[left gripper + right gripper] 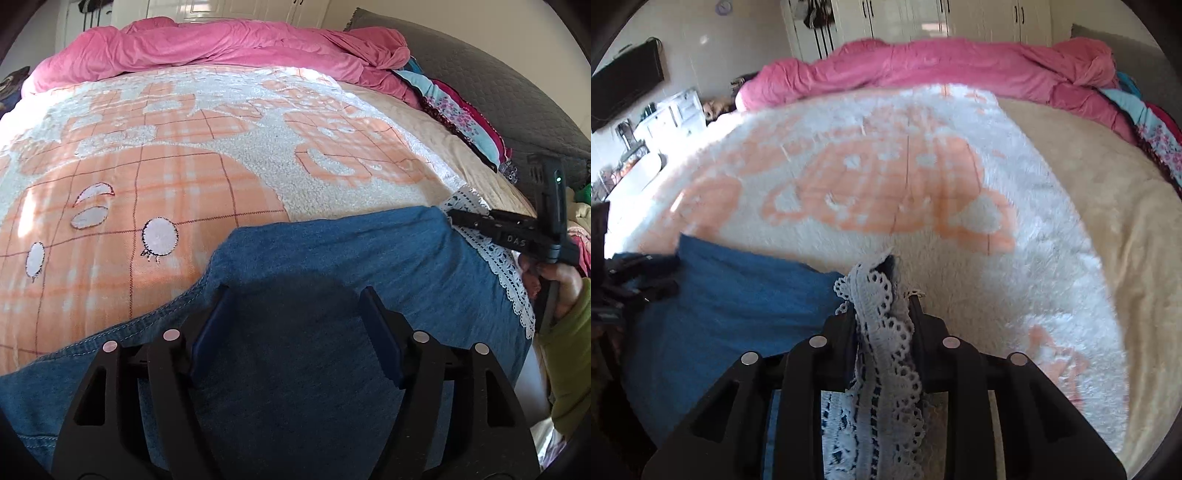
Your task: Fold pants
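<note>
Blue denim pants (332,258) with a white lace hem (513,280) lie on the near part of an orange-and-white blanket (147,177) on a bed. My left gripper (293,291) hovers over the denim, its jaws open and nothing between them. In the right wrist view the lace hem (882,350) is bunched up between the fingers of my right gripper (882,306), which is shut on it. The rest of the pants (731,295) spread out to the left. In the left wrist view the right gripper (452,216) sits at the pants' far right corner.
A pink duvet (229,48) is heaped along the bed's far side. Floral pillows (458,110) and a grey headboard (517,92) are at the right. A hand in a green sleeve (569,332) holds the right gripper. A wall TV (624,85) and white wardrobes (923,18) stand beyond.
</note>
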